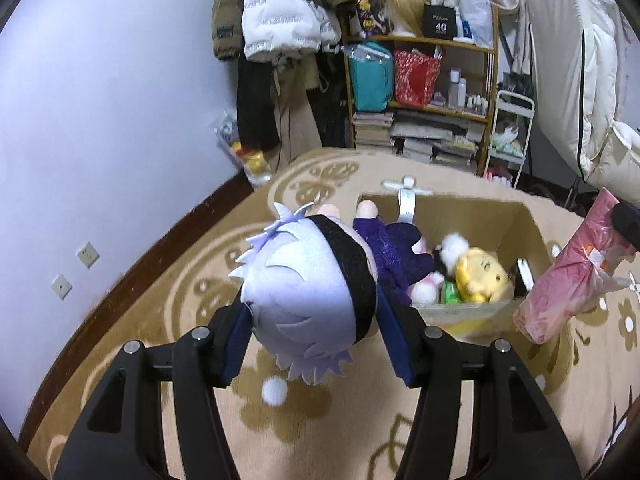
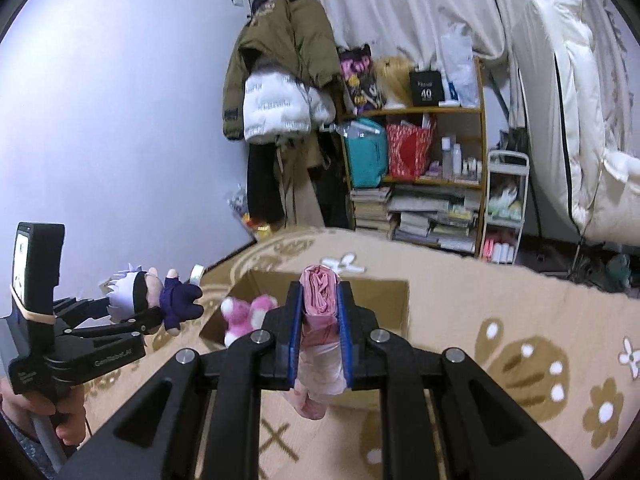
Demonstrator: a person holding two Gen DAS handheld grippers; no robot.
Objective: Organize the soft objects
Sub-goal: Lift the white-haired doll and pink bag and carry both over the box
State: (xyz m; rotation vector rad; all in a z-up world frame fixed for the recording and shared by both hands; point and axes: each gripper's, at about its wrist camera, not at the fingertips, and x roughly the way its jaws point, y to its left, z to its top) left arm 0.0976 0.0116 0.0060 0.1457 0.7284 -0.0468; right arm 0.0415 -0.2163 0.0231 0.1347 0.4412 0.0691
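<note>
Left wrist view, left tongs (image 1: 312,316): clamped on the head of a white-haired plush doll (image 1: 316,288); the blue pads press either side of the head, and the doll's purple body points forward, away from the tongs.
Left wrist view, target: an open cardboard box (image 1: 532,232) sits on the patterned carpet (image 1: 180,288), ahead and to the right of the tongs; a yellow plush (image 1: 482,274) and other soft toys already lie inside.
Left wrist view, far right: a pink wrapped bundle (image 1: 568,276) is held up beside the box.
Right wrist view, right tongs (image 2: 319,320): closed on the pink wrapped bundle, which stands between the pads and hangs below them.
Right wrist view, surroundings: the box lies directly ahead, with a pink-and-white plush (image 2: 244,314) at its near left; the doll hangs to the left, near the box's edge.
Step in hand (judgement): carrying both items to the box.
Next move (judgement): bring each item over the opening, then part the tongs; contents already crowd the near side.
</note>
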